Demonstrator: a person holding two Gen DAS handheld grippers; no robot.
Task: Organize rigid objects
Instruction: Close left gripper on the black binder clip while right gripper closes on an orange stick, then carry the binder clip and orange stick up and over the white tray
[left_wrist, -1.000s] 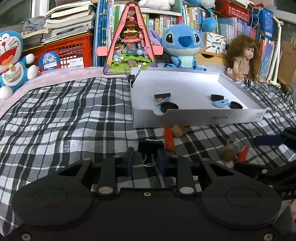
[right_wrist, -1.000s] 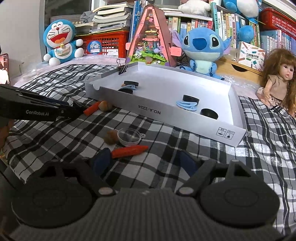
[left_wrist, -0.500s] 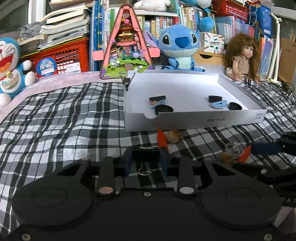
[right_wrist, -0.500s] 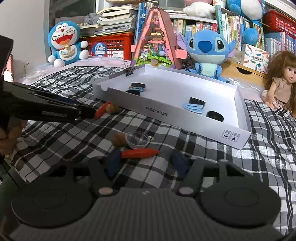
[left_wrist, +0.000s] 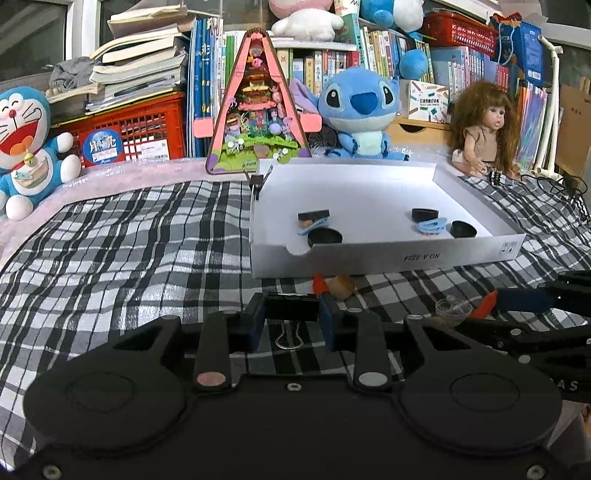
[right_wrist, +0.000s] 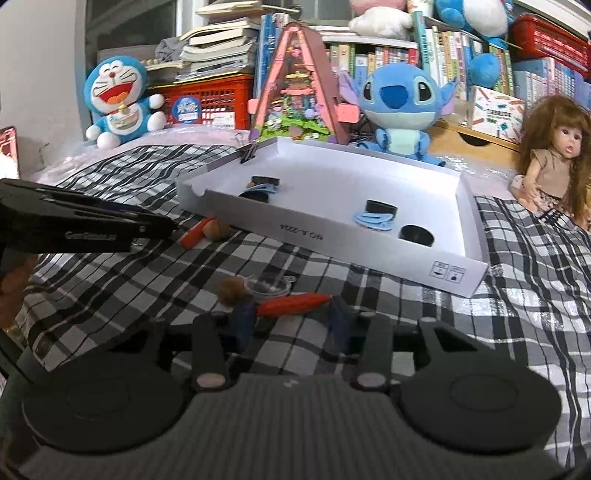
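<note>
My left gripper (left_wrist: 291, 314) is shut on a black binder clip (left_wrist: 291, 308) just above the plaid cloth, in front of the white tray (left_wrist: 388, 256). An orange carrot piece (left_wrist: 318, 284) and a brown nut (left_wrist: 341, 286) lie just beyond it. My right gripper (right_wrist: 291, 317) is open; its fingers straddle an orange carrot (right_wrist: 293, 304) on the cloth, with a clear cup (right_wrist: 266, 287) and a brown nut (right_wrist: 231, 290) just beyond. The tray holds black discs (left_wrist: 325, 236) and blue hair clips (left_wrist: 428, 226).
A second binder clip (left_wrist: 257, 181) grips the tray's far left corner. Plush toys, a pink triangular house (left_wrist: 256, 110), a doll (left_wrist: 480, 129), a red crate and bookshelves line the back. A cable (left_wrist: 546, 184) lies at right.
My left gripper has closed on the binder clip and lifted it slightly. My right gripper has moved forward until its fingers straddle the carrot.
</note>
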